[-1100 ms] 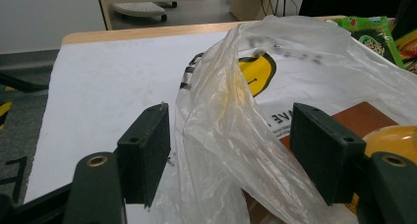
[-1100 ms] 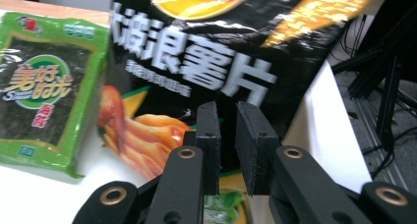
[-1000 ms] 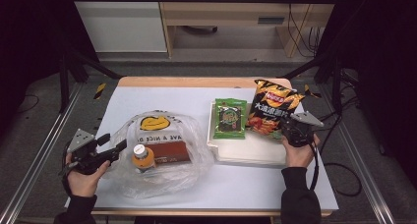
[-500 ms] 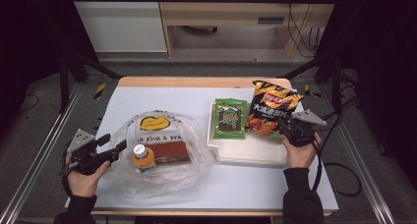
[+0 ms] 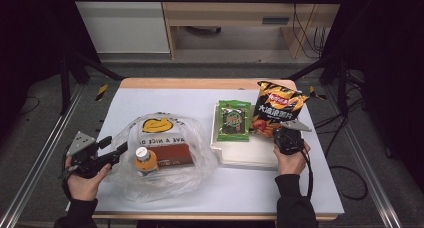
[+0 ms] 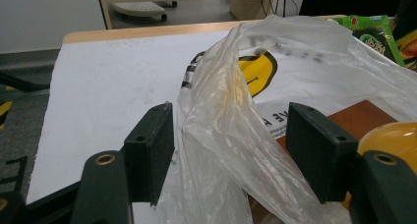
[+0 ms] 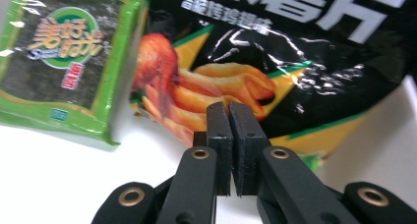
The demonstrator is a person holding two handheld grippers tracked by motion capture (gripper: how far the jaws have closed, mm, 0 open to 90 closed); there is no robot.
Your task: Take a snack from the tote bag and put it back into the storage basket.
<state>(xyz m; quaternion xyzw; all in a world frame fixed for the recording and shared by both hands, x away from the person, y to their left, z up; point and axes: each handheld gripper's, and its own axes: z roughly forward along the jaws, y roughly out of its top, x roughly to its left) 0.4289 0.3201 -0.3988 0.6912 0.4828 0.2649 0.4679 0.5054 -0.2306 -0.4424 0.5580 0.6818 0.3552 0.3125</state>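
The right hand-held gripper [image 5: 281,132] has just closed, empty, by the chip bag [image 5: 276,108] on the white-topped table [image 5: 165,100]; left [image 5: 116,150] gapes.

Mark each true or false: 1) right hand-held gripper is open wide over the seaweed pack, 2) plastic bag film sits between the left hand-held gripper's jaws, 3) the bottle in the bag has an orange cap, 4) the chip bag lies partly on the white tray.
1) False. The right hand-held gripper has its jaws closed together, nothing between them, at the chip bag's lower edge; the green seaweed pack lies beside it.
2) True. The plastic bag film rises between the open jaws of the left hand-held gripper.
3) False. The orange bottle has a white cap.
4) True. Its lower part rests on the white tray.
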